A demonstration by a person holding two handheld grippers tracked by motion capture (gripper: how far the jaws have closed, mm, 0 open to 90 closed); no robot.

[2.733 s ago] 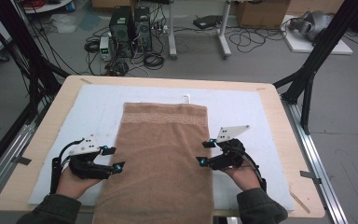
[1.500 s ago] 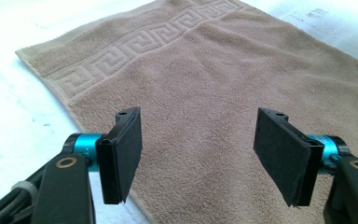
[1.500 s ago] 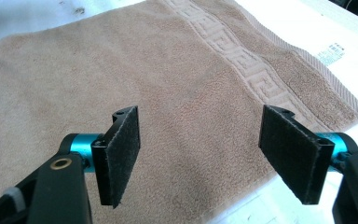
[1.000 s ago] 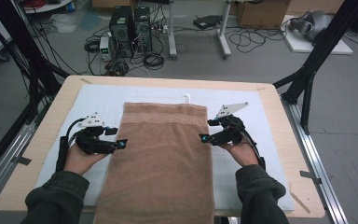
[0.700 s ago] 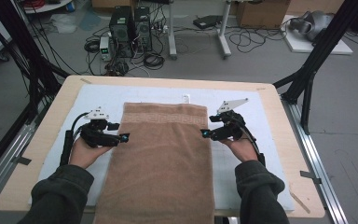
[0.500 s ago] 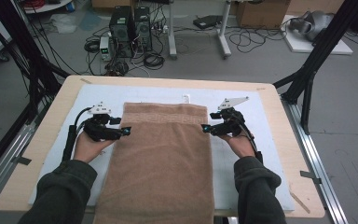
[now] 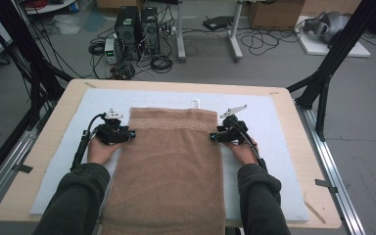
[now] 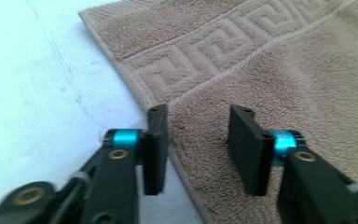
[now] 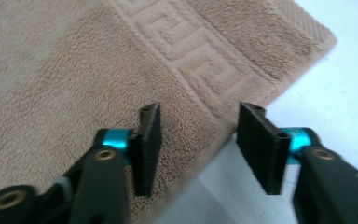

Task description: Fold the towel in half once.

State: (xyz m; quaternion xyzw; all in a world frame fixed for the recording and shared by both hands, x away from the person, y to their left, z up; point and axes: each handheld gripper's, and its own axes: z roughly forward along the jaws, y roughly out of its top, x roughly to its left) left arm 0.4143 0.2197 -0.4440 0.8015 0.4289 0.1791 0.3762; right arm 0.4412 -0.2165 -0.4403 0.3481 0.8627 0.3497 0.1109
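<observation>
1. We saw the brown towel (image 7: pixel 169 166) lying flat on the white mat (image 7: pixel 274 147).
2. Our left gripper (image 8: pixel 198 140) straddled its left edge, jaws closing, still spread.
3. Our right gripper (image 9: pixel 198 140) likewise straddled the right edge.

Beyond the far edge of our wooden table (image 7: pixel 293 105), well past where the grippers point, we see a grey floor (image 7: pixel 274 68) strewn with tangled black cables (image 7: pixel 269 41). Two black computer towers (image 7: pixel 137 27) stand there, up and to the left of the left gripper, with a small white box (image 7: pixel 110 50) just beside them. Grey desk legs (image 7: pixel 234 34) rise farther back, cardboard boxes (image 7: pixel 274 12) behind them. Black frame struts (image 7: pixel 333 54) slant down on both sides. A pale blue mat (image 7: pixel 274 127) covers the tabletop. The light is even and dim.
</observation>
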